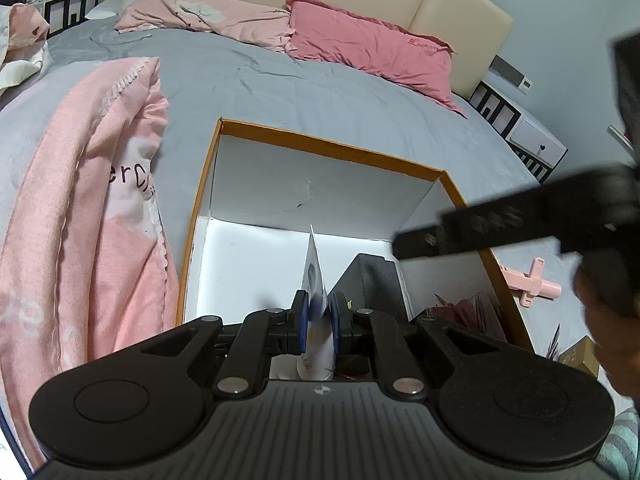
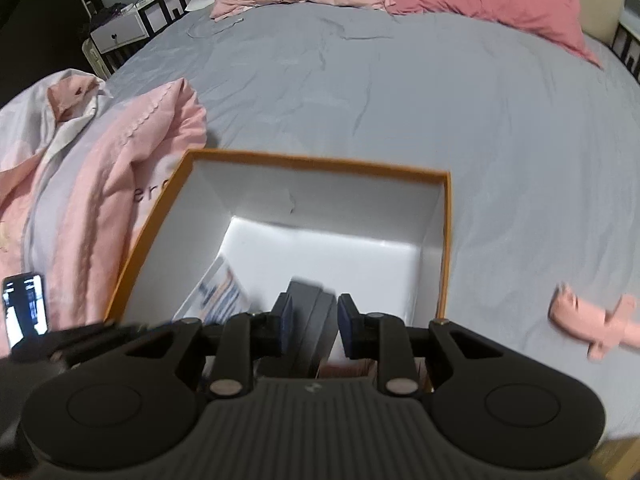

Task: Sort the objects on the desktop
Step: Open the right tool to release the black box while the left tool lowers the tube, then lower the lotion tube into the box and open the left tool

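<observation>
An orange-rimmed cardboard box (image 1: 320, 148) with white inner walls sits open on a grey bedsheet (image 1: 320, 92), its near edge hidden under both grippers. The left gripper (image 1: 319, 322) hangs over the near part of the box, its blue pads pinched narrowly on a thin white printed card (image 1: 314, 268) that stands on edge and rises past the fingertips toward the far wall. Just right of the card, inside the box, stands a dark grey block (image 1: 368, 284), close to the right wall.

In the right wrist view the right gripper (image 2: 311, 322) is over the same box (image 2: 316, 162); the grey block (image 2: 310, 320) stands between its pads with a sliver of gap on either side, and the picture is smeared by motion. The jaws are at a middling width, not pressing. The card (image 2: 218, 288) leans in the box's left half. The far half of the box floor is bare white, the widest free room inside.

Outside, a pink folded quilt (image 1: 100, 208) presses against the left wall, leaving no margin there. To the right the sheet is open except for a pink cross-shaped plastic piece (image 2: 596, 326), well clear of the right rim. A lit phone (image 2: 25, 308) lies at the near left edge beside the quilt.
</observation>
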The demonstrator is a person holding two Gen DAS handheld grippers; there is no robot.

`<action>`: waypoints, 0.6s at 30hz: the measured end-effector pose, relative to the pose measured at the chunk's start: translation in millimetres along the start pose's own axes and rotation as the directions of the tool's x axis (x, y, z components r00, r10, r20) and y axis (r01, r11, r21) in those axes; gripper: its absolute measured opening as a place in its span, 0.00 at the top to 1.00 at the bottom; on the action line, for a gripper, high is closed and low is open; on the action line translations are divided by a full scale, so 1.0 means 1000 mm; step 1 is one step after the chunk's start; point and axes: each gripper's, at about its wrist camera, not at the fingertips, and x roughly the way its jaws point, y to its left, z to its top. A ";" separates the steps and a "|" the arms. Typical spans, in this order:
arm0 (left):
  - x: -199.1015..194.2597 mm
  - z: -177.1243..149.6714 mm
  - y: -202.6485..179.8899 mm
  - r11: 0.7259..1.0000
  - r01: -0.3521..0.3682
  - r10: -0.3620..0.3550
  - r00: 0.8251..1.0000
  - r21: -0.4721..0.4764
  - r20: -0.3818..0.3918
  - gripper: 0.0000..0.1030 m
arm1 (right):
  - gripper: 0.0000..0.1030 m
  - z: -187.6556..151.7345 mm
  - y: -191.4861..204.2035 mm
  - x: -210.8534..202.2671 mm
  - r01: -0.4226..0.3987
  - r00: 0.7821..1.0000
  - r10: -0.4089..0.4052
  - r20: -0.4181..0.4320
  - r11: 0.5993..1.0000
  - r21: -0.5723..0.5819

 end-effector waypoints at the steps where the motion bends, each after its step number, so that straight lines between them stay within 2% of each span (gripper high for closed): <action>1: 0.000 0.000 -0.001 1.000 0.000 0.000 1.000 0.003 0.001 0.88 | 0.73 0.004 0.001 0.005 0.005 1.000 -0.006 -0.005 1.000 -0.009; 6: 0.001 -0.002 -0.009 0.999 0.006 -0.007 1.000 0.045 0.005 0.88 | 0.73 0.011 0.003 0.031 0.022 0.998 -0.024 -0.062 0.999 -0.036; 13: 0.003 -0.004 -0.018 0.995 0.015 -0.014 1.000 0.096 -0.006 0.86 | 0.74 0.007 0.002 0.031 -0.033 0.995 0.029 -0.097 0.999 -0.042; 15: 0.005 -0.004 -0.019 0.995 0.013 -0.010 1.000 0.097 -0.029 0.85 | 0.74 0.002 0.002 0.030 -0.050 0.992 0.044 -0.121 0.998 -0.043; 18: 0.010 -0.004 -0.016 0.997 0.021 -0.016 0.997 0.076 -0.074 0.83 | 0.74 -0.007 0.003 0.023 -0.025 0.991 0.018 -0.131 0.998 -0.057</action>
